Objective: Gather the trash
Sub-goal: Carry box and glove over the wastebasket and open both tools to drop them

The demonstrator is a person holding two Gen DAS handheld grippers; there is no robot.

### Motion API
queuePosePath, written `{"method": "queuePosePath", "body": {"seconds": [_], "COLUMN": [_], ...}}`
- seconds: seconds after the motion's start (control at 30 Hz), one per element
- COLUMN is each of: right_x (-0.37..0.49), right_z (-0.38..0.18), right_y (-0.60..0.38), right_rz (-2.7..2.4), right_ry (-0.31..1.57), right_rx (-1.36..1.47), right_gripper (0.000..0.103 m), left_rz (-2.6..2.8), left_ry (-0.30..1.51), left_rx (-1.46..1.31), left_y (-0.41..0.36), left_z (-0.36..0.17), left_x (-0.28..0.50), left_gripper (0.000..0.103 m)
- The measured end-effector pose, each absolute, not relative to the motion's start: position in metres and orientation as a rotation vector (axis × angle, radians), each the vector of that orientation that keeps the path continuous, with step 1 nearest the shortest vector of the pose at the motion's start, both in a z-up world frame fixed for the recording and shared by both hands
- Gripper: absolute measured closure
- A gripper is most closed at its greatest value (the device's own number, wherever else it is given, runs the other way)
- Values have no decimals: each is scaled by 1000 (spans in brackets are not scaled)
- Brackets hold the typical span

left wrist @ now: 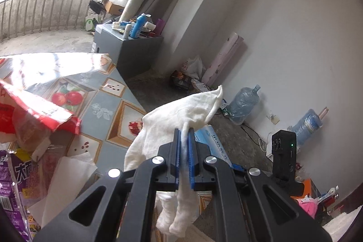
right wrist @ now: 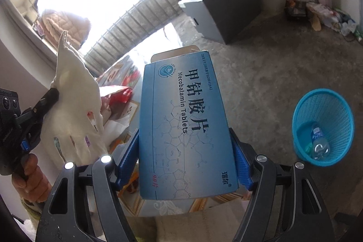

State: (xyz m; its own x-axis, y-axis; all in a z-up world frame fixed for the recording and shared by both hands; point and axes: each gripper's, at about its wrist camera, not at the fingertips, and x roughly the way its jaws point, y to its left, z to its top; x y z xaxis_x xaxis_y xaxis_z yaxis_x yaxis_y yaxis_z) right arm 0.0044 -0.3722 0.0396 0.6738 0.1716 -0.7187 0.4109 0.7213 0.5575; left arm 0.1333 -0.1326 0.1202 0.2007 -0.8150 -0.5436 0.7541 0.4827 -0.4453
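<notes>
So there are two bits of trash in the air right now. The white glove sits mid-frame in the left wrist view, pinched in the clenched jaws of the left gripper, fingers dangling below. The blue medicine box fills the centre of the right wrist view, and the right gripper has its jaws set wide, clamped on the box's two long sides.

The blue mesh bin is down on the floor at the right of that view, with a plastic bottle already inside. Behind the box you can see the counter with its fruit-pattern cover and more wrappers, like the red packet at the left.

My take: carry the box right over the bin's mouth before letting go, since it's light and could bounce off the rim. Same for the glove; it's floppy, so drop it from low, dead centre.
</notes>
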Motion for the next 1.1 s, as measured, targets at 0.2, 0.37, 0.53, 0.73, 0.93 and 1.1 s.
{"method": "queuePosePath", "body": {"seconds": [0.2, 0.37, 0.53, 0.73, 0.93, 1.1], "right_x": [-53, -101, -121, -97, -65, -92], "right_z": [26, -14, -67, -128, -203, -205], "right_y": [-436, -484, -520, -553, -572, -572], "right_rz": [-365, -553, -631, -602, -587, -641], "right_ry": [764, 769, 802, 895, 997, 924], "right_rx": [899, 1032, 1169, 1255, 1323, 1383], "right_gripper": [35, 34, 34, 32, 22, 22], "left_rz": [-1205, -1285, -1302, -1270, -1235, -1214], "left_ry": [900, 1045, 1155, 1226, 1246, 1278], "left_rx": [52, 191, 315, 400, 449, 499], "left_y": [-229, -335, -434, -515, -547, -566], "left_z": [110, 75, 23, -23, -54, -87], "left_x": [116, 100, 83, 74, 77, 74], "left_gripper": [97, 97, 97, 97, 97, 97]}}
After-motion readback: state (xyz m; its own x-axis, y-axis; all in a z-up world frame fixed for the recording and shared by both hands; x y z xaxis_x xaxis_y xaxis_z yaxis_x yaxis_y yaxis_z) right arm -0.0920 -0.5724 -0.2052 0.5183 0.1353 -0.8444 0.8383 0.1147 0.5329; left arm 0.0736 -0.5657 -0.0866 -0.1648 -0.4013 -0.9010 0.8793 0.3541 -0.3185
